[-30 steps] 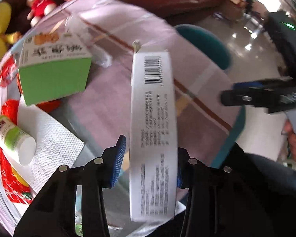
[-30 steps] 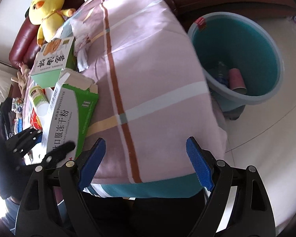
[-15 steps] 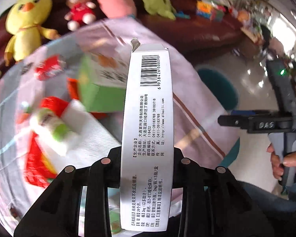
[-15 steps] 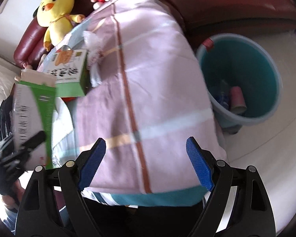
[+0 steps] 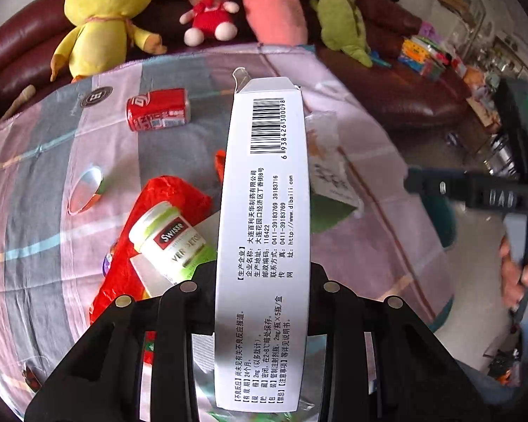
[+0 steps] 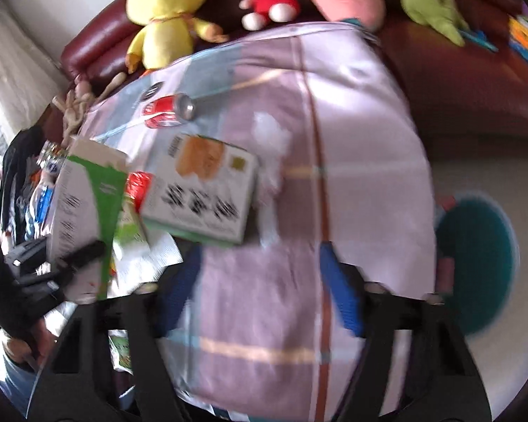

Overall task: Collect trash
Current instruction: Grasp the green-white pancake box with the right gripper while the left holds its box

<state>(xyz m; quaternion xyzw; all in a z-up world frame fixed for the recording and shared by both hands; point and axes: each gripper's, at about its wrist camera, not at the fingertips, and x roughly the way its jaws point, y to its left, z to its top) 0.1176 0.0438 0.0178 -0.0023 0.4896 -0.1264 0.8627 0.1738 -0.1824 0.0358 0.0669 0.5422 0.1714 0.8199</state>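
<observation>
My left gripper [image 5: 262,281] is shut on a long white medicine box [image 5: 264,211] with a barcode and holds it up over the table. In the right wrist view the same box [image 6: 84,211] shows a green side at the left edge. My right gripper [image 6: 260,288] hangs above the tablecloth, its jaws closing with nothing between the blue pads [image 6: 341,292]. A green-and-white carton [image 6: 204,193] lies just beyond it. A red can [image 5: 158,109] lies on its side farther back. A Swisse bottle [image 5: 169,239] rests on a red wrapper [image 5: 151,211].
A teal bin [image 6: 475,260] with trash in it stands on the floor to the right of the table. Crumpled clear plastic [image 6: 271,133] lies past the carton. Plush toys [image 5: 105,17] sit along a dark red sofa [image 6: 457,81] behind the table. A hand [image 5: 517,274] holds the right gripper.
The left jaws closed on the white box and lifted it off the table as the view swung toward the sofa. The right gripper rose, turned, and its jaws narrowed.
</observation>
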